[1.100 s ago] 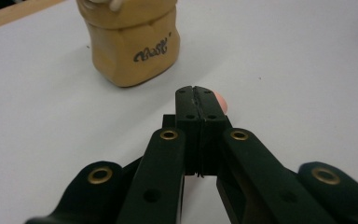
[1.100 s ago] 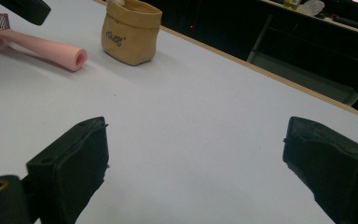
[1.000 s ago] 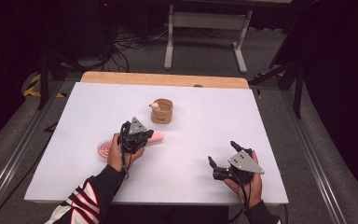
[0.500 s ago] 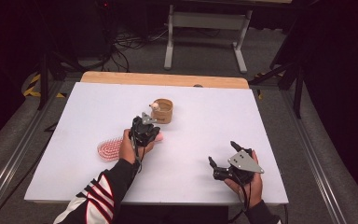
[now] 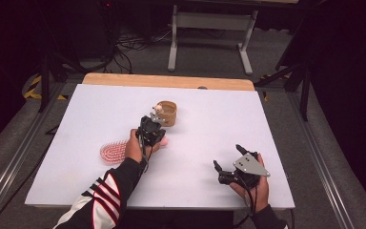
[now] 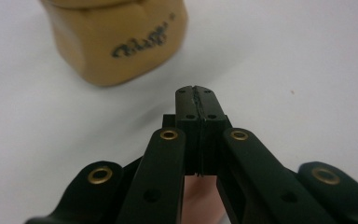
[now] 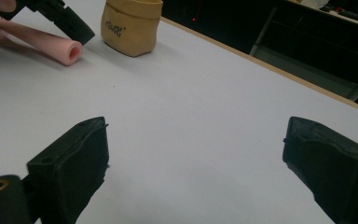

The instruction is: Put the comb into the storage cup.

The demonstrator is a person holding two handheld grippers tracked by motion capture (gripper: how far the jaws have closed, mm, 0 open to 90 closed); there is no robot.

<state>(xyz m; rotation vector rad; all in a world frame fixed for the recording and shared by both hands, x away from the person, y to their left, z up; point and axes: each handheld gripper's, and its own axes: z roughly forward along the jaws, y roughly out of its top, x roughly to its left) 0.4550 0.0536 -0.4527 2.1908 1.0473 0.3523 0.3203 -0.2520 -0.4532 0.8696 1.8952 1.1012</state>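
Note:
A pink hairbrush (image 5: 113, 152) lies on the white table (image 5: 209, 119), its tube handle (image 7: 51, 44) pointing right. A tan soft pot (image 5: 167, 113) with dark lettering (image 6: 116, 37) stands just beyond it, something small in its top. My left gripper (image 5: 152, 123) hovers over the brush handle, right in front of the pot, jaws pressed together with nothing between them. The pink handle (image 6: 200, 200) shows below its arms. My right gripper (image 5: 227, 156) rests at the front right, open and empty, its pads (image 7: 74, 158) wide apart.
A wooden strip (image 5: 167, 81) runs along the table's far edge. Beyond it are a grey metal stand (image 5: 209, 24) and cables on the floor. Rails flank the table on both sides.
My left gripper has moved forward and a little right, from over the brush to just before the tan pot. The brush head now shows fully. The right gripper has stayed put.

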